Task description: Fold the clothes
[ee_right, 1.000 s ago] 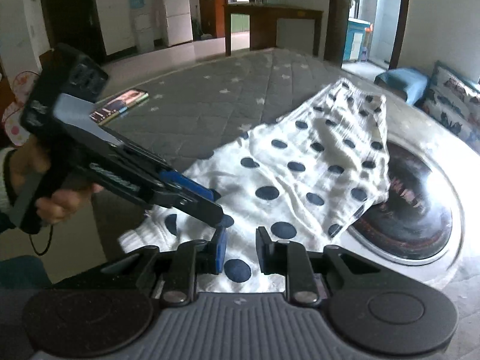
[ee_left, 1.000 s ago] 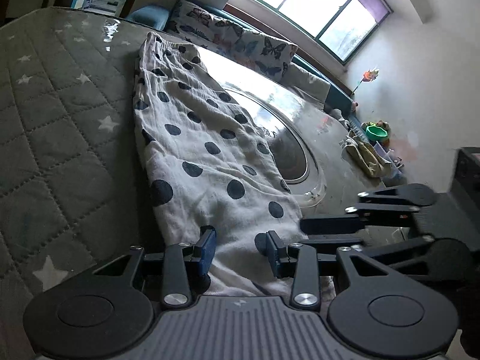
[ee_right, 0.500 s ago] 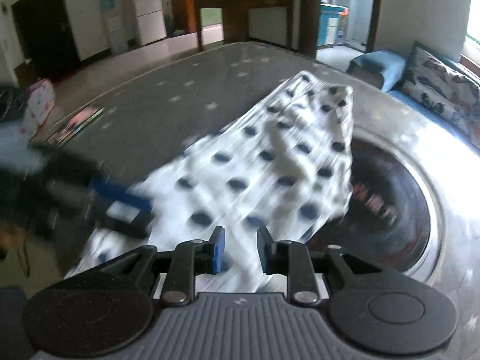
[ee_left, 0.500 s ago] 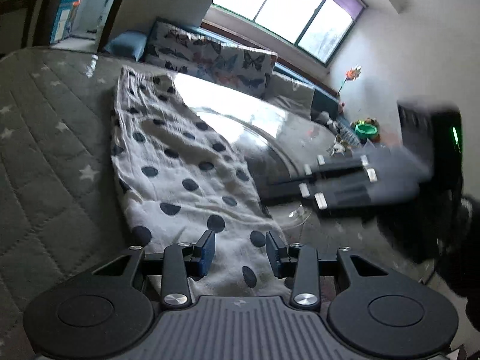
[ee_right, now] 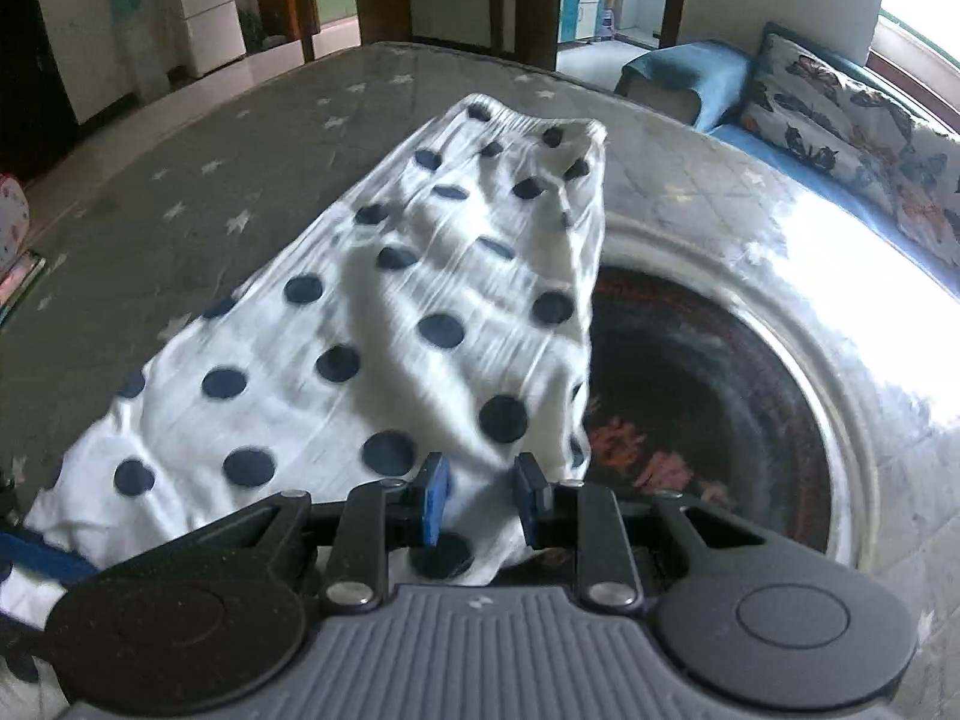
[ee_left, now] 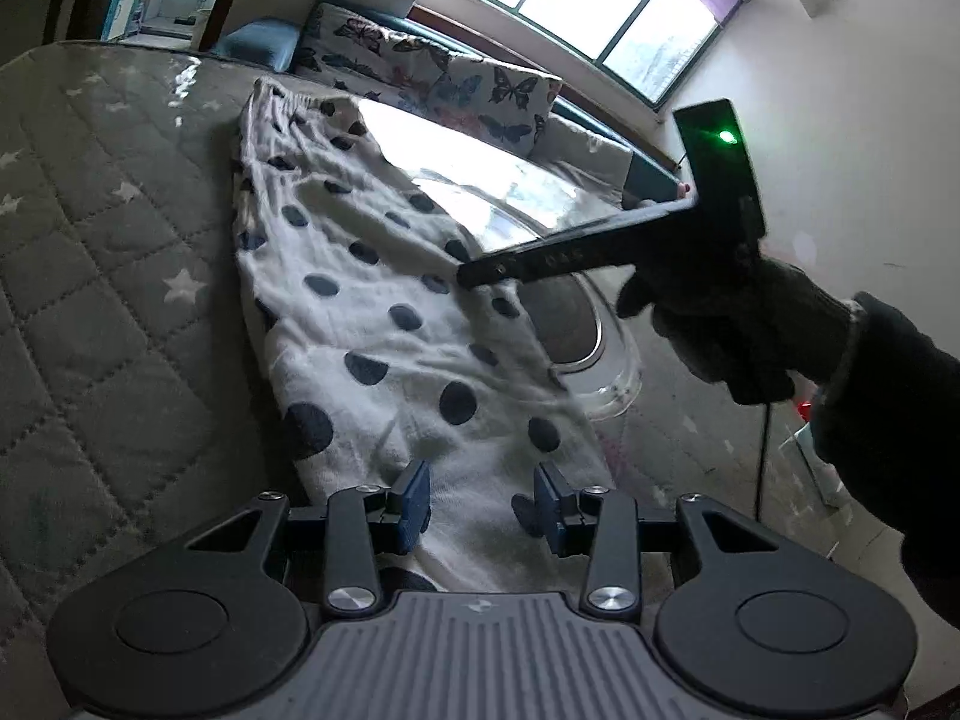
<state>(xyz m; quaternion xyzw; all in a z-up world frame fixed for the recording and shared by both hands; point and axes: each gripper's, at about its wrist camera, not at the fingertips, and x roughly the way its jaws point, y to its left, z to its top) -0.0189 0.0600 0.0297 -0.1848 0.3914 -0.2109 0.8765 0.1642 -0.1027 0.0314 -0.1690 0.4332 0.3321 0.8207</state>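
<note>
White cotton garment with navy polka dots (ee_left: 384, 324) lies lengthwise on the grey star-quilted table cover (ee_left: 108, 276), one edge over a round glass turntable (ee_right: 720, 372). Left gripper (ee_left: 480, 501): jaws apart, over the near hem. Right gripper (ee_right: 477, 492): jaws apart, cloth between them, grip uncertain. For a clean fold, match both corners and keep the hem taut. No legible writing.
</note>
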